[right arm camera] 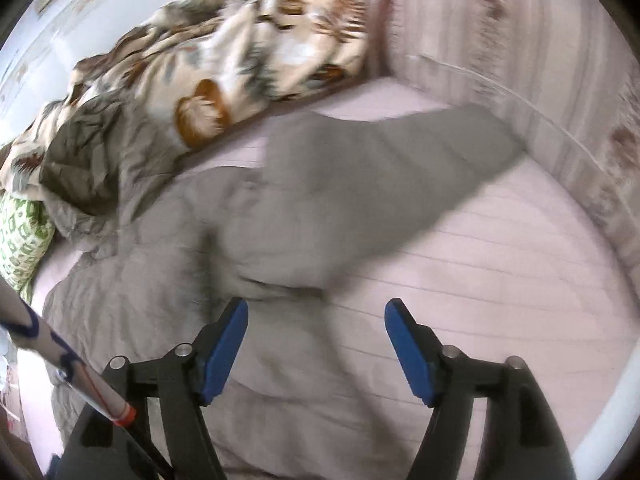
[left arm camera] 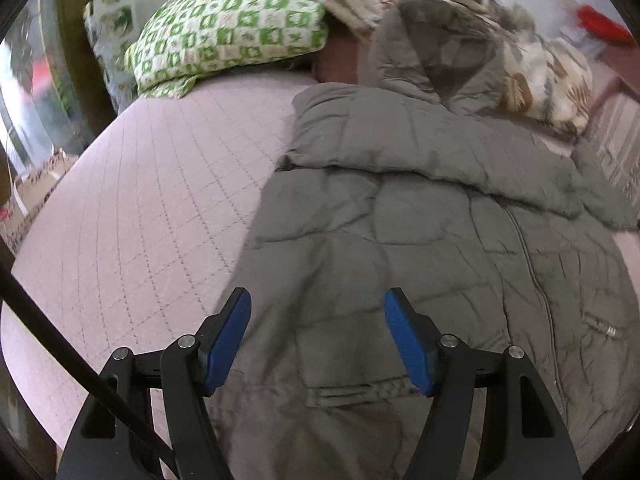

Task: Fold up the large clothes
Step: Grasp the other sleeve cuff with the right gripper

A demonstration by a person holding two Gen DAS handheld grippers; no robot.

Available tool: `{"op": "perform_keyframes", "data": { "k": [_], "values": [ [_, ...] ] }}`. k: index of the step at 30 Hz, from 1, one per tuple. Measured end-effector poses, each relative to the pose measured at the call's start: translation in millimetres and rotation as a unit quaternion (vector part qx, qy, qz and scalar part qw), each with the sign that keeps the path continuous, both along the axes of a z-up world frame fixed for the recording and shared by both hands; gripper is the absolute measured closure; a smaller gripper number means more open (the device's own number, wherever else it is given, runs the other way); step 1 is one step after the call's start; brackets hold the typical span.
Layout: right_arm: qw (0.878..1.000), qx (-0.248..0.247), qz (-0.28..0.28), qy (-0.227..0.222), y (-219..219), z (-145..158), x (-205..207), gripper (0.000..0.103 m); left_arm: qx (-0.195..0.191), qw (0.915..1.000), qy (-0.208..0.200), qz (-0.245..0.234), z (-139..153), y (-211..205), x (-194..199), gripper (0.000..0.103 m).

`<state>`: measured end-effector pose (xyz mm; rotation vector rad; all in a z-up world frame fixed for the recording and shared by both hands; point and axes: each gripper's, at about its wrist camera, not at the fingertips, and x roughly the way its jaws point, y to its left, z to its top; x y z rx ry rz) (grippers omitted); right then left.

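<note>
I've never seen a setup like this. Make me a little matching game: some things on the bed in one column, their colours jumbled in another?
Things:
1. jacket
2. pillow
3. bed cover
4. gripper pads

Colours:
a. blue
b. pale pink
c. green and white
d. grey

Pairs: 1-d, 2-c, 3-b, 4-a

Black claw [left arm camera: 318, 340] arms, blue pads [left arm camera: 228, 344], silver screws.
</note>
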<state>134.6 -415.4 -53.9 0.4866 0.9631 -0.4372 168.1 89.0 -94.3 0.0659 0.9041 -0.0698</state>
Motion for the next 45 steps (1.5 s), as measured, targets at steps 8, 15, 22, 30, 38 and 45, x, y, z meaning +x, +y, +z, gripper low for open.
{"op": "perform_keyframes", "data": {
  "k": [8,15,22,30,38,45],
  "values": [
    [0.998,0.019,-0.059,0.031,-77,-31,-83,0.036,0.027,0.9994,0.001,-0.02,-21,-27,-9,0.033],
    [0.996,0.031,-0.077,0.01,-109,-44,-106,0.036,0.033,0.9993,-0.013,-0.014,-29,-29,-11,0.024],
    [0.986,0.083,-0.144,-0.02,-156,-80,-86,0.037,0.009,0.9999,0.002,-0.006,-34,-21,-3,0.019],
    [0.972,0.098,-0.201,-0.066,-199,-87,-8,0.037,0.017,0.9998,-0.005,-0.002,-40,-25,2,0.012],
    [0.967,0.06,-0.243,-0.053,-236,-91,50,0.085,0.02,0.9998,-0.002,0.007,-43,-26,9,0.008],
    [0.976,0.008,-0.209,-0.059,-218,-14,52,0.094,0.018,0.9998,-0.001,0.003,-36,-26,7,0.008]
  ]
}}
